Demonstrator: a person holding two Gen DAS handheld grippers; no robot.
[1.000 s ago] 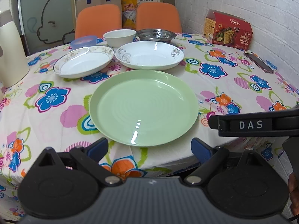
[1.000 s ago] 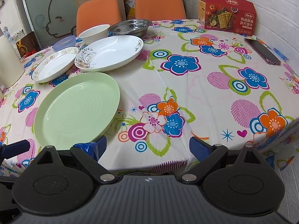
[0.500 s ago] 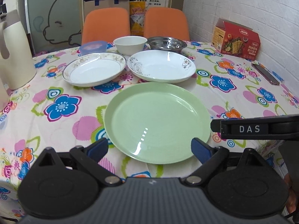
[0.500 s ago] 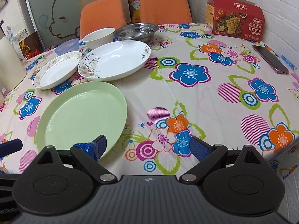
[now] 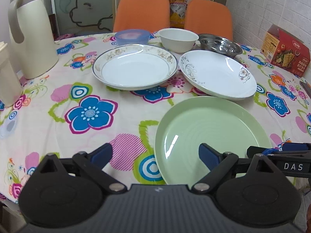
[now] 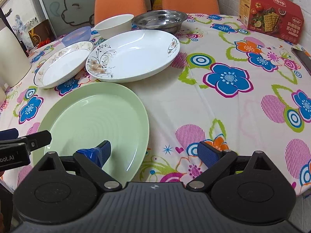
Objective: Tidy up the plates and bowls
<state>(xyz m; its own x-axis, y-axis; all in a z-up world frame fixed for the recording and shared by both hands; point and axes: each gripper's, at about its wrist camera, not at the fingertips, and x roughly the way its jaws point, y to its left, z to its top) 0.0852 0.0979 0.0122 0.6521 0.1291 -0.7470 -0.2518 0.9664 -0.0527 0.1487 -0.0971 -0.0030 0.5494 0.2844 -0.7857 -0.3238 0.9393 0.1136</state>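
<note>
Hovering nearest, left gripper (image 5: 155,153) and right gripper (image 6: 153,152), both with jaws standing wide and holding nothing. Lying just beyond them, flat on the flowered tablecloth (image 5: 58,124), the green plate (image 5: 211,128): probably stiff, light and glossy, so likely slipping; gripping it at the near rim seeming best. Sitting behind the green plate, two white plates (image 5: 136,69) (image 5: 217,73), likely ceramic, heavier and fragile. Standing further behind, blue bowl (image 5: 132,36), white bowl (image 5: 177,38), steel dish (image 5: 220,45). Being cut off beside the green plate, the phone at the frame edge; near rim of green plate partly hiding under the grippers.
</note>
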